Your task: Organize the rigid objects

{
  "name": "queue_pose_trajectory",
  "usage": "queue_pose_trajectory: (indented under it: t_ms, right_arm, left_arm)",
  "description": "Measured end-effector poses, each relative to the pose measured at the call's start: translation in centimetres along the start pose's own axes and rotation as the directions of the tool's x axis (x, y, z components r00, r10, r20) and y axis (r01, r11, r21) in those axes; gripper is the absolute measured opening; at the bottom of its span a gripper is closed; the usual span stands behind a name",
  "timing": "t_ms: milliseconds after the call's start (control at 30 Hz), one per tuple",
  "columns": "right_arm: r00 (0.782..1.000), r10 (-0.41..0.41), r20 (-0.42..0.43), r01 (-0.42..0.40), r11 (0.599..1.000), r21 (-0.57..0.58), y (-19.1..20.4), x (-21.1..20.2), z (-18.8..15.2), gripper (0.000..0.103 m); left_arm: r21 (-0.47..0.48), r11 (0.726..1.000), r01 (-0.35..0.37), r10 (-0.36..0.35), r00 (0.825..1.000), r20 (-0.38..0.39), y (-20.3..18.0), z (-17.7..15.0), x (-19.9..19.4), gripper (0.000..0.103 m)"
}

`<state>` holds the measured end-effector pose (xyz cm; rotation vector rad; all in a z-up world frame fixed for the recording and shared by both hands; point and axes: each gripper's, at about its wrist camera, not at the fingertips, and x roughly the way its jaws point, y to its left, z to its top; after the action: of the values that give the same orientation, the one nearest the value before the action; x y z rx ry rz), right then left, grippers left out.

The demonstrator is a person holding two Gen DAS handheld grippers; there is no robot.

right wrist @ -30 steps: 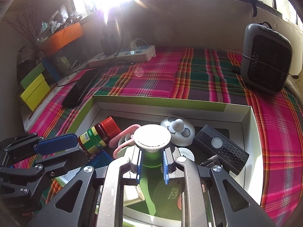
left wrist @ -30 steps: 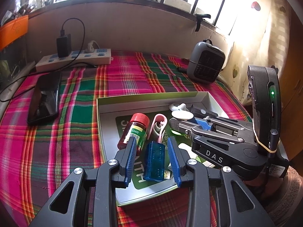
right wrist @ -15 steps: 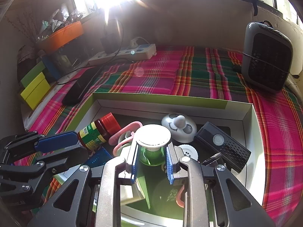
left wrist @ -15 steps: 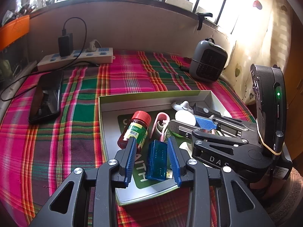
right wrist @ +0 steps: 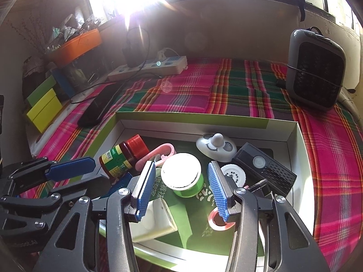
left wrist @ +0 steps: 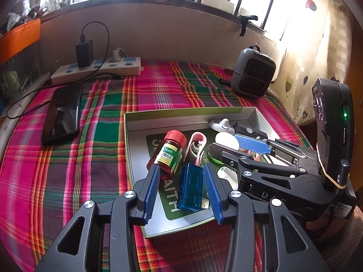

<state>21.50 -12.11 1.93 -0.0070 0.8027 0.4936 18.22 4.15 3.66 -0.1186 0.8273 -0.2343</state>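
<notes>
A shallow white box with a green rim (right wrist: pixel 292 133) sits at the middle of both views on a red, pink and green plaid cloth (left wrist: pixel 56 158), and all the small objects lie inside it. Its green floor carries white print: "AITH" reads in the lower centre of the left wrist view, and Chinese characters show beside the green pot in the right wrist view, too small to read.

The left gripper (left wrist: pixel 182 189), lower centre of its view, has its jaws opening around a translucent blue case (left wrist: pixel 191 187); gaps show on both sides, so the pads do not press it. Just upper left of it lies a brown bottle with a red cap (left wrist: pixel 169 153), its yellow-green label reading "100" above a barcode. A pink clip (left wrist: pixel 197 146) lies just right of the bottle.

The right gripper (right wrist: pixel 180 187), lower centre of its view, has its jaws opening around a green pot with a white lid (right wrist: pixel 181 173), which stands free between the pads. Behind it sit a white smiley-faced disc with a knob (right wrist: pixel 214 146), a black ribbed remote (right wrist: pixel 265 170) and a small white round cap (right wrist: pixel 233 174). A white plug adapter (right wrist: pixel 156 219) and a pink ring (right wrist: pixel 219 223) lie at the lower edge.

"DAS" is stamped on the right gripper's body in the left wrist view.

Outside the box, a black phone (left wrist: pixel 62 113) lies at the left, a power strip (left wrist: pixel 95 69) in the upper left, and a grey heater (left wrist: pixel 253 74) in the upper right.
</notes>
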Motion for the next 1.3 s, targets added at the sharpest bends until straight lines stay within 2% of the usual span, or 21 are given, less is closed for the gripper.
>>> queue_pose_trajectory:
  t_ms: [200, 500, 600, 800, 867, 1300]
  right_arm:
    - [1.0, -0.002, 0.015, 0.002, 1.0, -0.002, 0.3, -1.1, -0.5, 0.049]
    - [0.996, -0.065, 0.053, 0.066, 0.998, -0.016, 1.2, -3.7, -1.3, 0.05]
    - [0.996, -0.071, 0.059, 0.072, 0.997, -0.013, 1.4, -4.7, -1.8, 0.05]
    - [0.994, -0.098, 0.049, 0.097, 0.995, 0.007, 1.3, -6.3, -3.1, 0.051]
    - [0.993, -0.103, 0.05, 0.103, 0.995, 0.015, 1.2, -6.8, -3.5, 0.06]
    - [0.99, -0.142, -0.01, 0.142, 0.988, 0.064, 0.7, -7.8, -7.1, 0.061]
  left_arm:
    - [-0.001, 1.0, -0.015, 0.015, 1.0, 0.007, -0.4, -0.4, -0.9, 0.041]
    - [-0.009, 0.999, -0.05, 0.05, 0.998, 0.025, -1.4, -1.3, -2.8, 0.041]
    - [-0.015, 0.997, -0.072, 0.072, 0.997, 0.018, -1.7, -2.0, -3.2, 0.046]
    - [-0.004, 0.992, -0.127, 0.127, 0.992, 0.003, -2.7, -3.6, -3.8, 0.047]
    - [0.002, 0.99, -0.142, 0.142, 0.99, 0.001, -3.0, -4.2, -3.9, 0.047]
    - [-0.012, 0.986, -0.168, 0.167, 0.985, -0.045, -3.8, -7.3, -4.1, 0.047]
